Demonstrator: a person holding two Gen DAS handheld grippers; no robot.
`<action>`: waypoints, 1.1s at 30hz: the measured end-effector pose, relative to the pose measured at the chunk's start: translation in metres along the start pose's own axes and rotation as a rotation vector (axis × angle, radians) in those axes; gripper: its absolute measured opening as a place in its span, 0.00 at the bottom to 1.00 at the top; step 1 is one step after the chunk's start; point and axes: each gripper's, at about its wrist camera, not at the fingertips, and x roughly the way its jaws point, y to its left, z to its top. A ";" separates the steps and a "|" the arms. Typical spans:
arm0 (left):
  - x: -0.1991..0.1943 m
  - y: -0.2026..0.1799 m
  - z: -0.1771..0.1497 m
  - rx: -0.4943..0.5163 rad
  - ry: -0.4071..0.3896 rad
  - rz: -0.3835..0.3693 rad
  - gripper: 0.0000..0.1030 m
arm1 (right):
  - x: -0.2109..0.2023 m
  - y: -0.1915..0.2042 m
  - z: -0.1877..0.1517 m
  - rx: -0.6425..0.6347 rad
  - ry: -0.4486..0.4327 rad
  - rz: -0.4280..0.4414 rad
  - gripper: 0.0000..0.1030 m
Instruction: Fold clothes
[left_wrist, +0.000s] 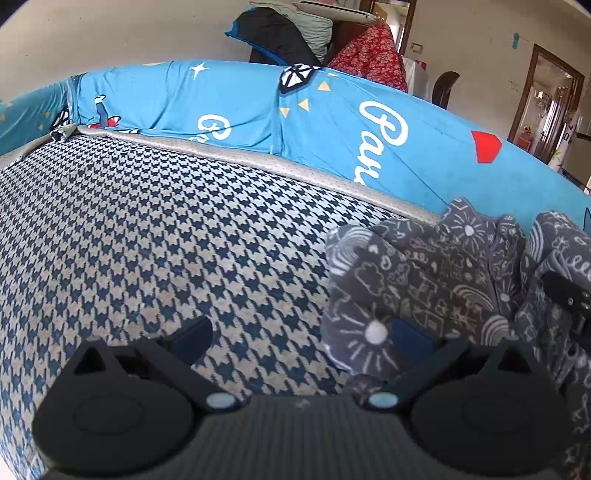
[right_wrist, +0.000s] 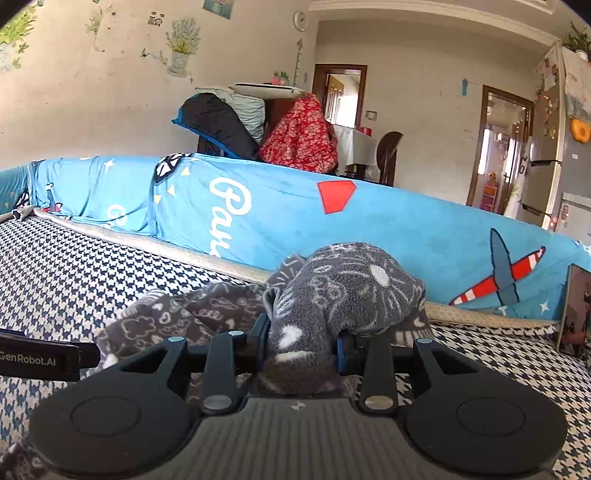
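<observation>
Here grey fleece garment (right_wrist: 343, 295) bunches between right fingers (right_wrist: 260, 338).

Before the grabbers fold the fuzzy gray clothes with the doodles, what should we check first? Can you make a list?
1. Right gripper pinching the gray garment: ok, a bunch of fleece sits squeezed between its fingers.
2. Left gripper holding the garment: not ok, it is open with nothing between its fingers; the fleece only lies by one fingertip.
3. Garment spread flat: not ok, it is bunched and crumpled.
4. Room on the houndstooth cushion for laying it out: ok, a wide bare patch shows.
5. Blue blanket clear of the garment: cannot tell, the fleece rises in front of it.
</observation>
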 end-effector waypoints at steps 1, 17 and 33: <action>-0.001 0.006 0.001 -0.011 -0.006 0.009 1.00 | 0.002 0.008 0.002 -0.008 -0.003 0.011 0.32; -0.004 0.066 0.010 -0.146 0.005 0.043 1.00 | 0.055 0.111 -0.020 -0.199 0.085 0.142 0.40; -0.004 0.075 0.014 -0.183 0.006 0.052 1.00 | 0.027 0.093 0.004 -0.117 0.013 0.174 0.67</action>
